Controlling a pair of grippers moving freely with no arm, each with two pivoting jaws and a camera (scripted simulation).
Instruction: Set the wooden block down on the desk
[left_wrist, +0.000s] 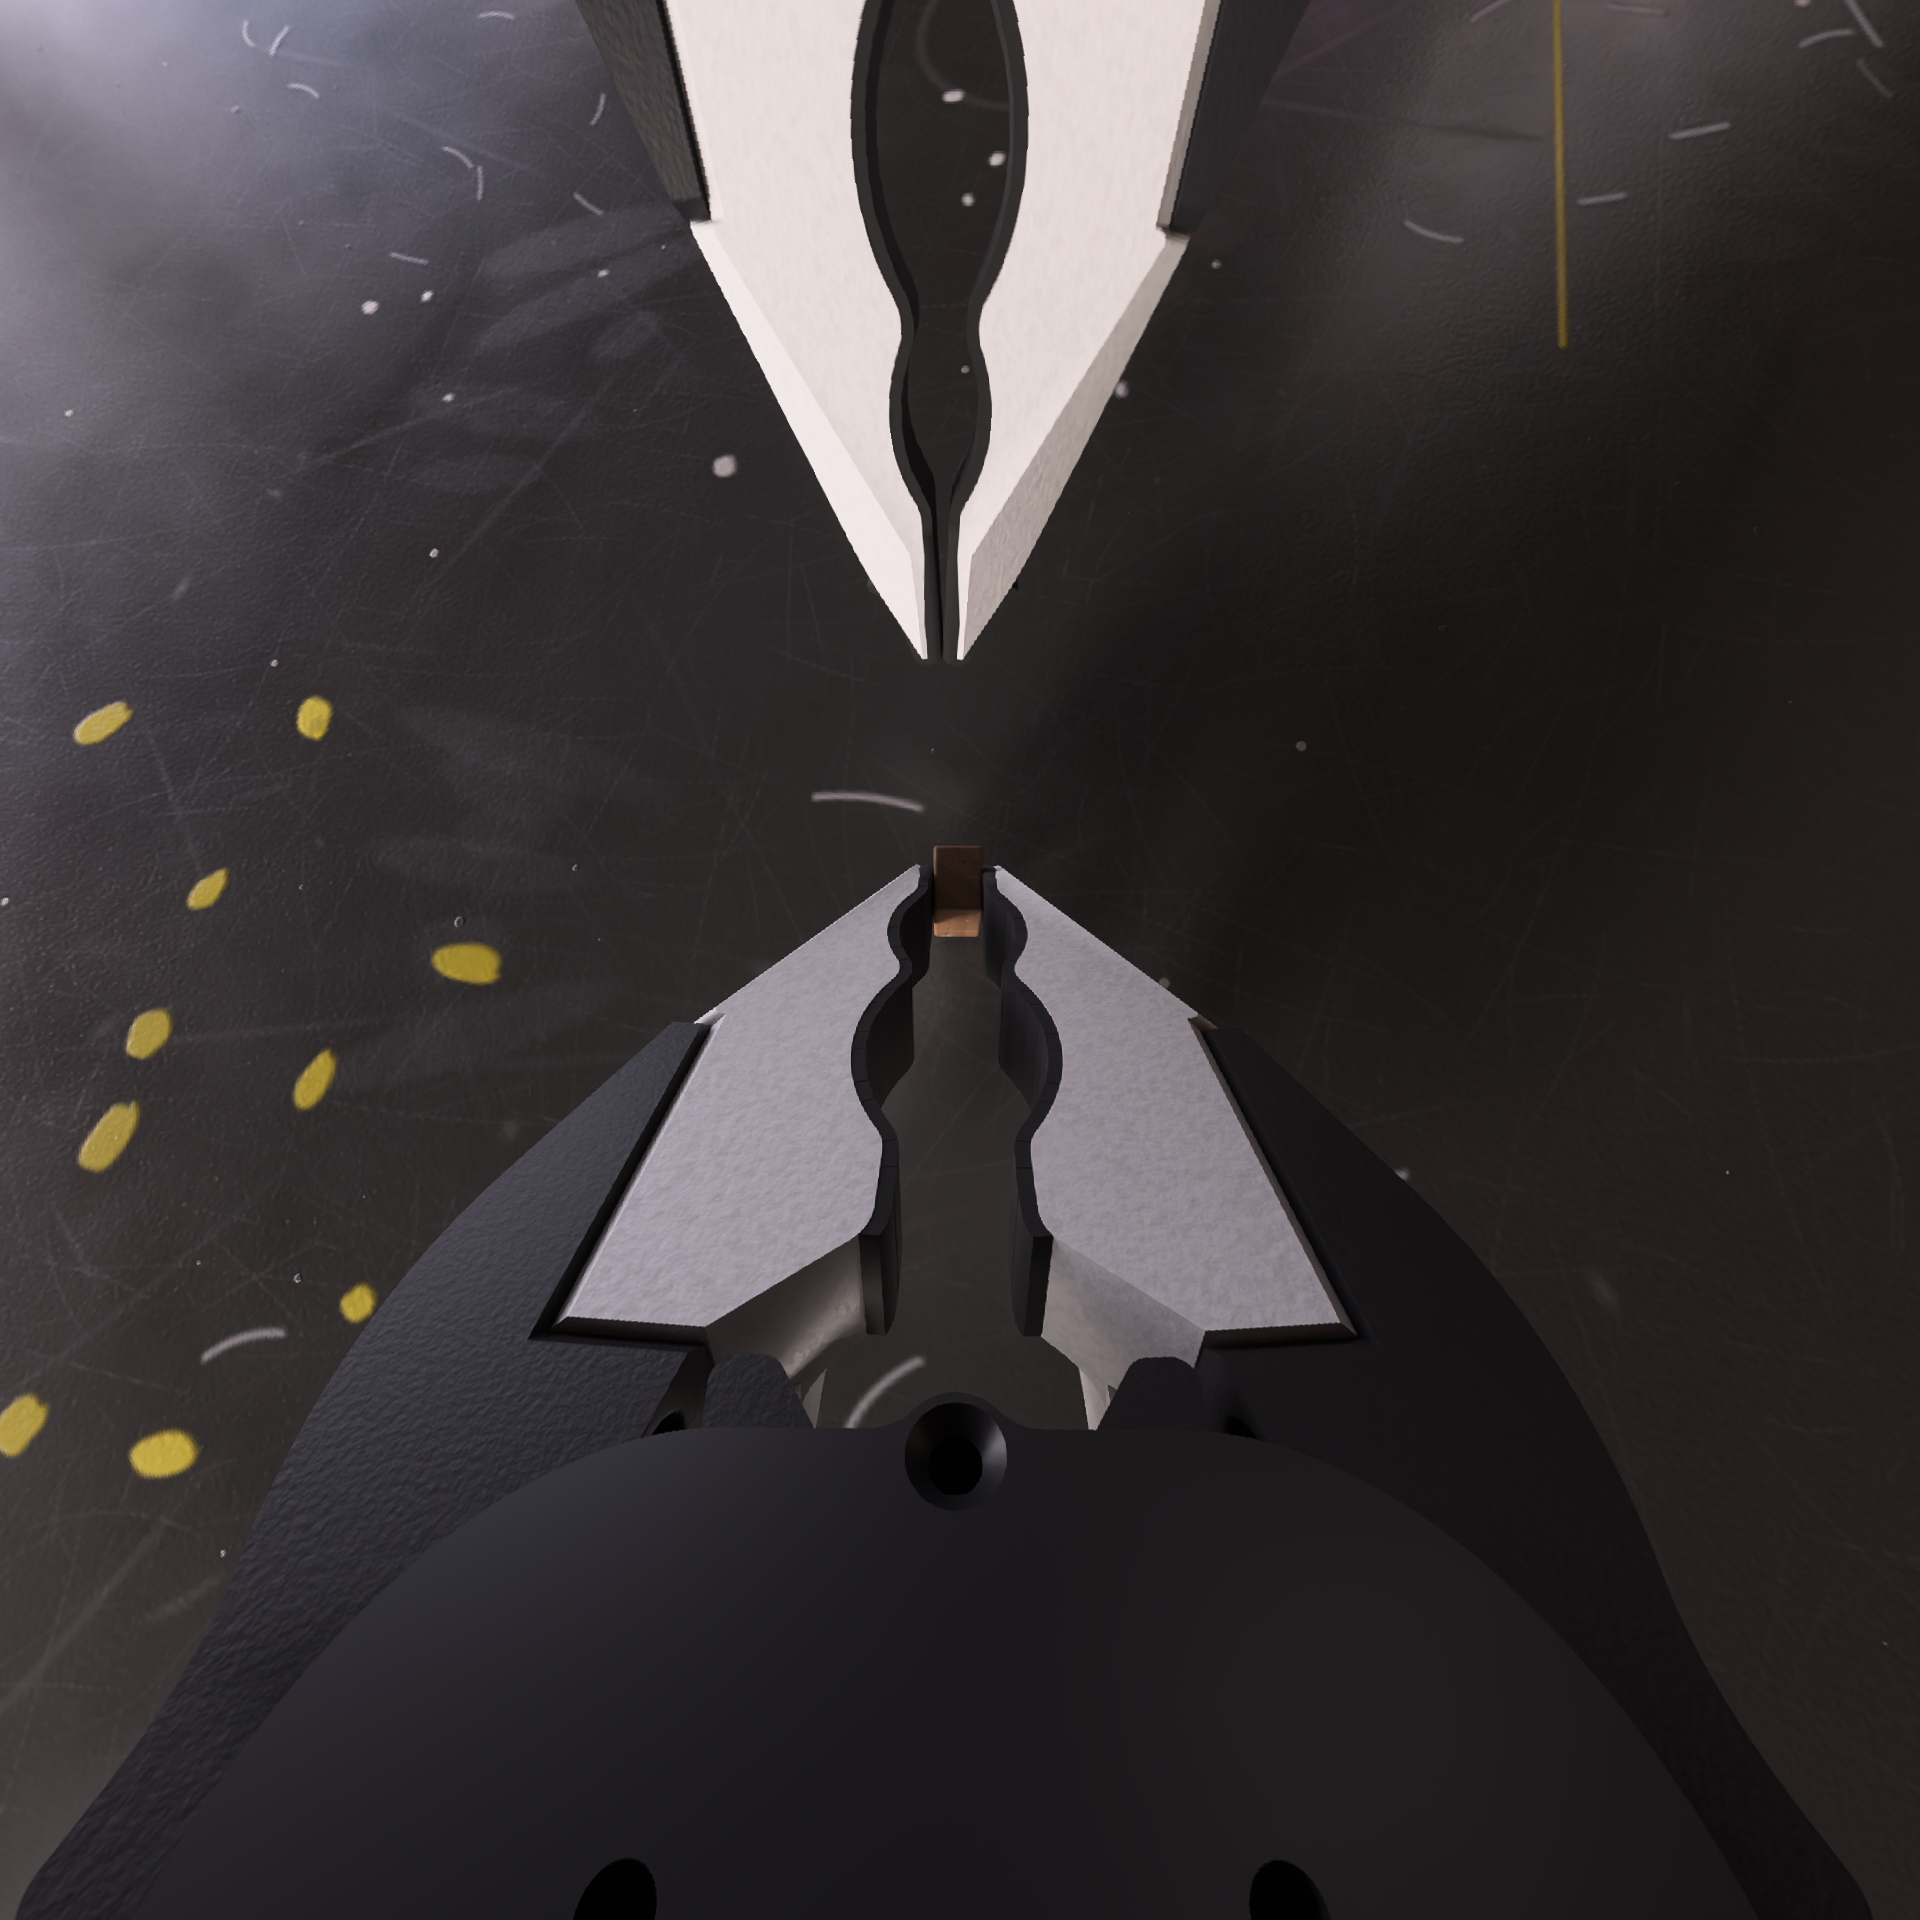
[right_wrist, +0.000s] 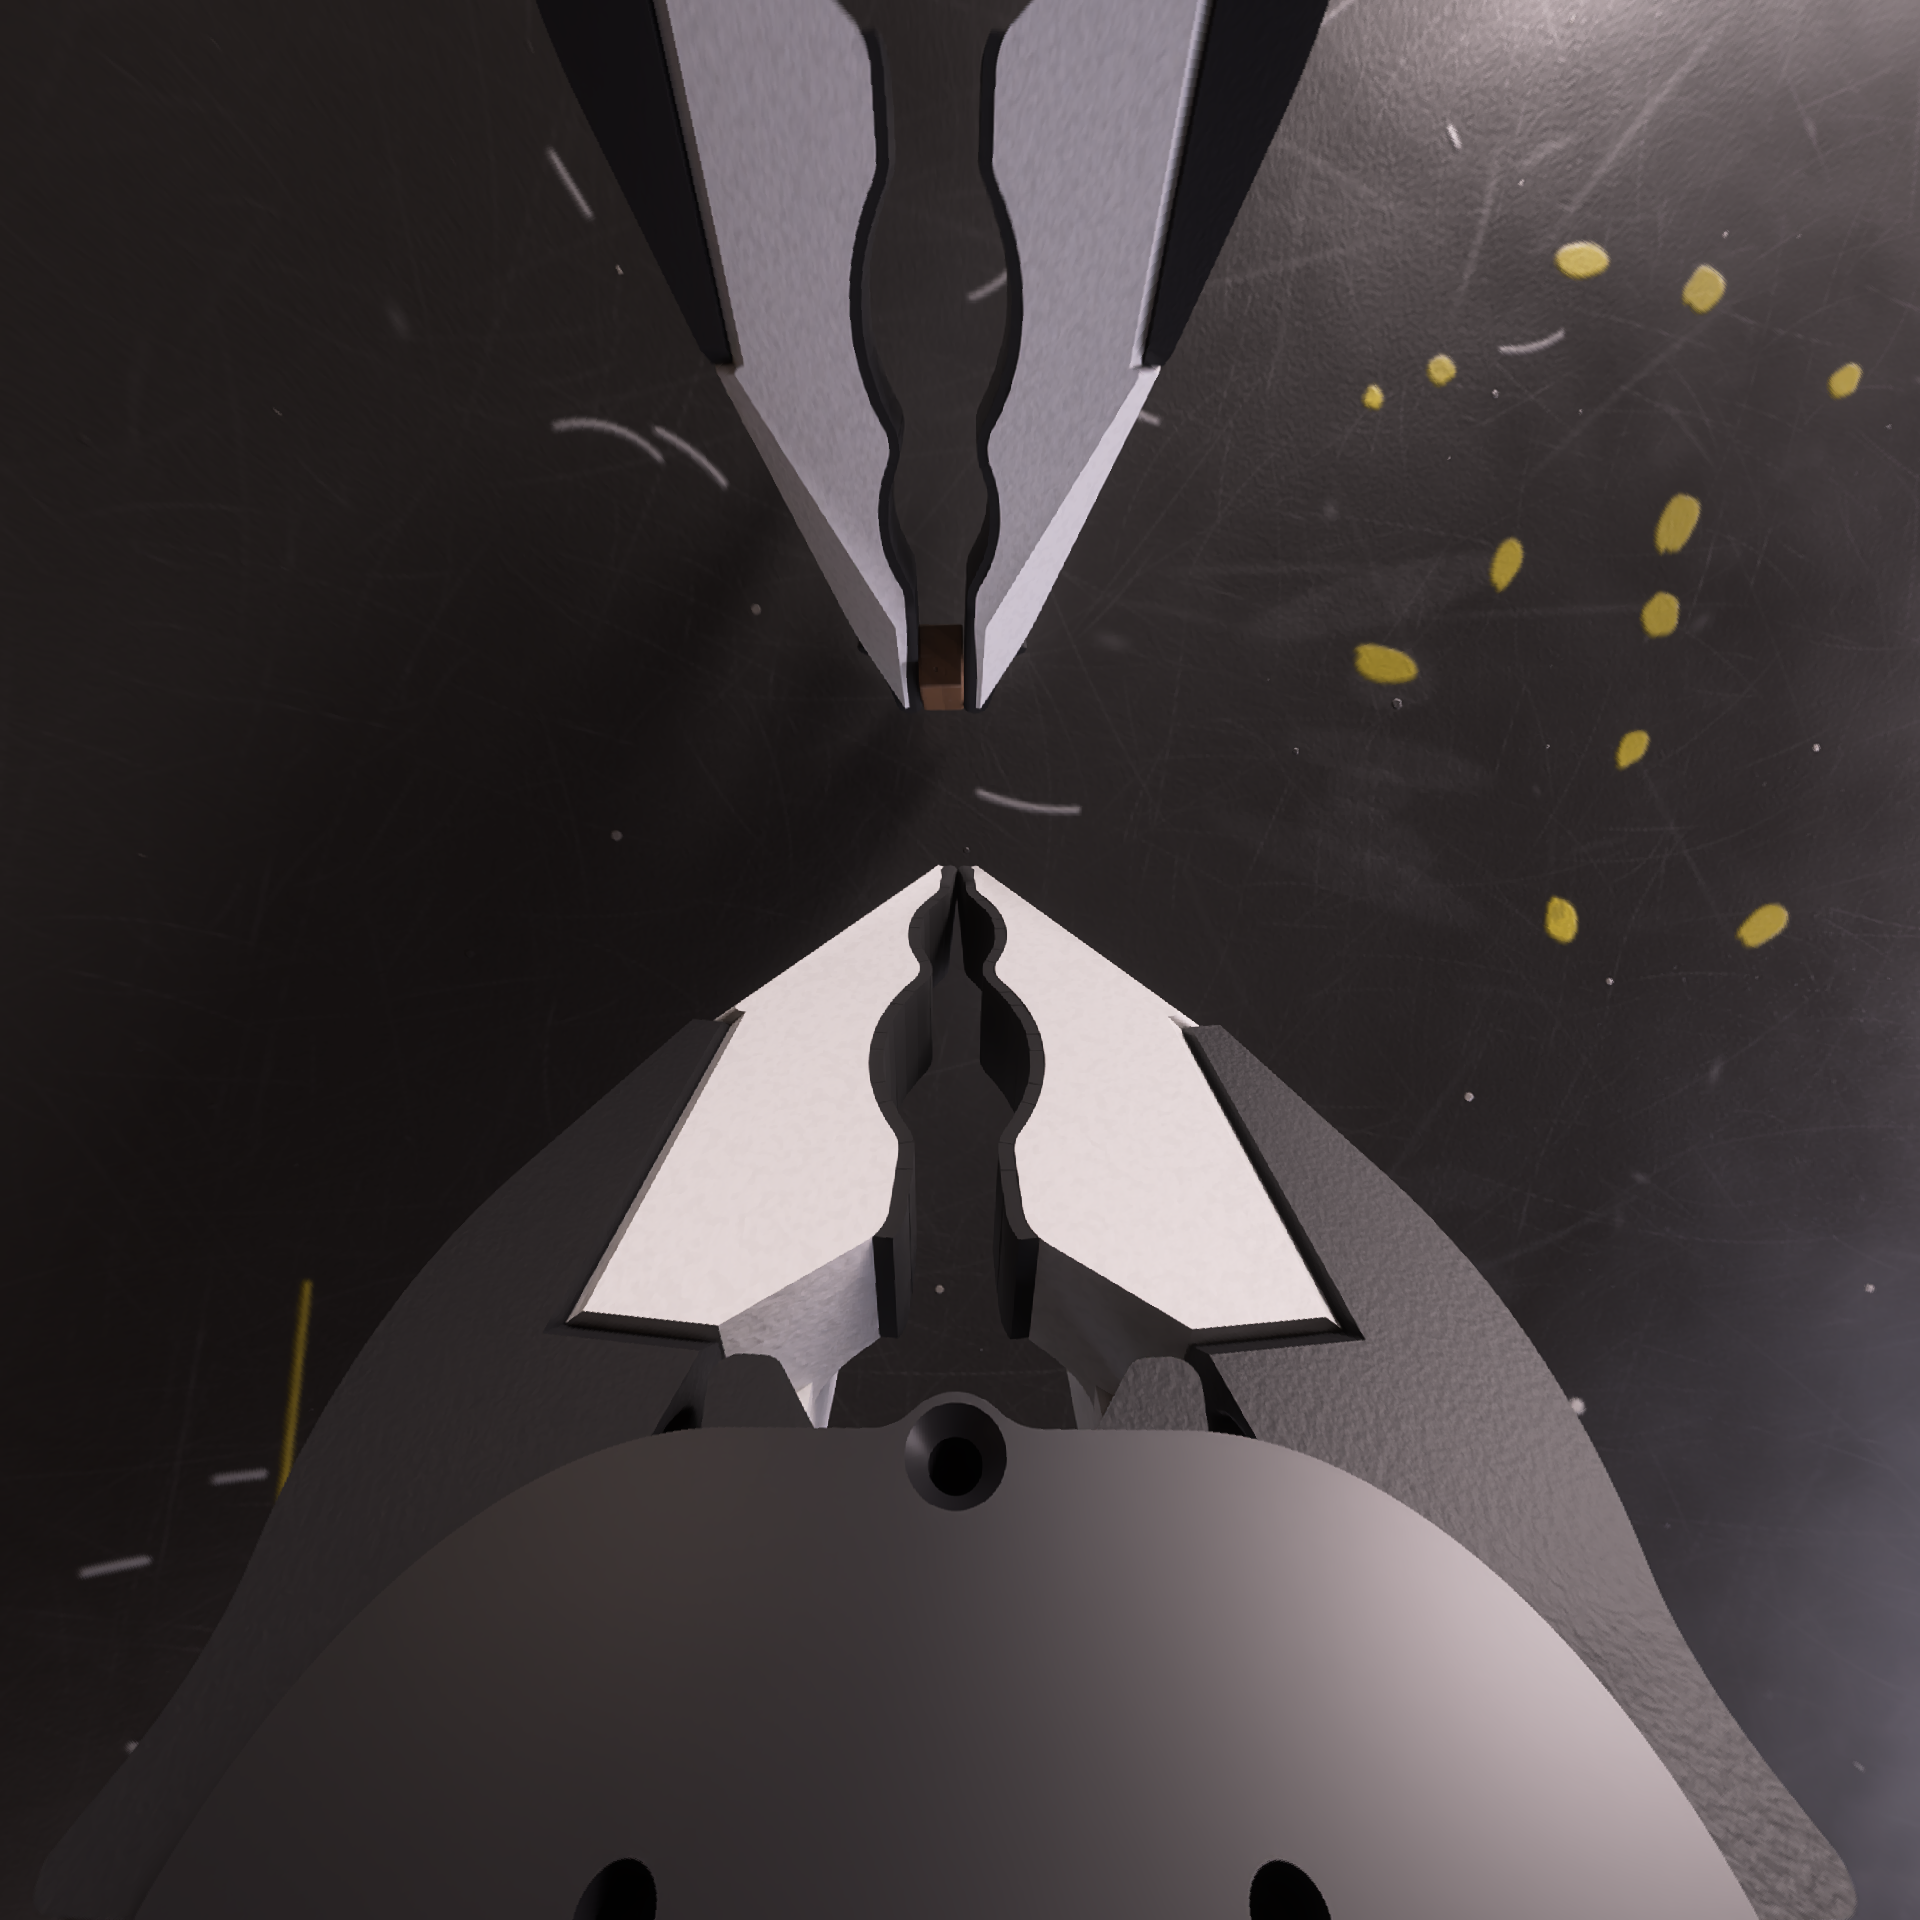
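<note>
My left gripper (left_wrist: 957, 883) is shut on a small brown wooden block (left_wrist: 957, 889), pinched between its two fingertips above the dark desk (left_wrist: 1455, 831). The block pokes a little past the tips. My right gripper (right_wrist: 957, 873) is shut and empty, its tips touching. The two grippers face each other tip to tip with a gap between them. In the left wrist view the right gripper (left_wrist: 943, 649) points down from the top. In the right wrist view the left gripper (right_wrist: 943, 686) comes from the top with the block (right_wrist: 943, 675) in its tips.
The desk is black and scratched, with several yellow paint spots (left_wrist: 465, 963) to the left in the left wrist view and to the right (right_wrist: 1387, 663) in the right wrist view. A thin yellow line (left_wrist: 1561, 177) runs at the upper right.
</note>
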